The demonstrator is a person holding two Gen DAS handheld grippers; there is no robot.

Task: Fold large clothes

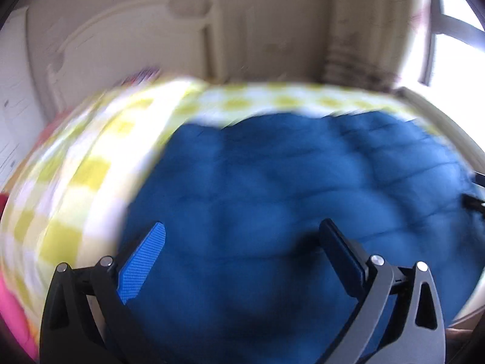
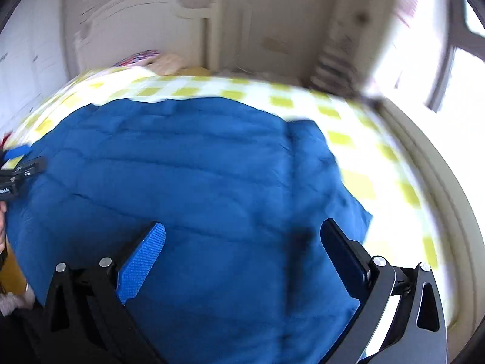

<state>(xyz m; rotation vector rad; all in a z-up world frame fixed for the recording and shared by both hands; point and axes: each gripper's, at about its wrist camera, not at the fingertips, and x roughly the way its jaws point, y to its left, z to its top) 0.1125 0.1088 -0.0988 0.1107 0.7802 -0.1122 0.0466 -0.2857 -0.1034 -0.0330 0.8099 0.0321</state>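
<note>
Both fisheye views are bright with daylight and bend strongly toward dark, rounded corners. Light pours in from a window at the upper right, blown out to pure white in both pictures. Motion blur smears the yellow-checked bedspread, worst at the left of the left wrist view. The blue garment looks soft, its seams hazy. A white headboard is faintly streaked. Shadows are weak.
</note>
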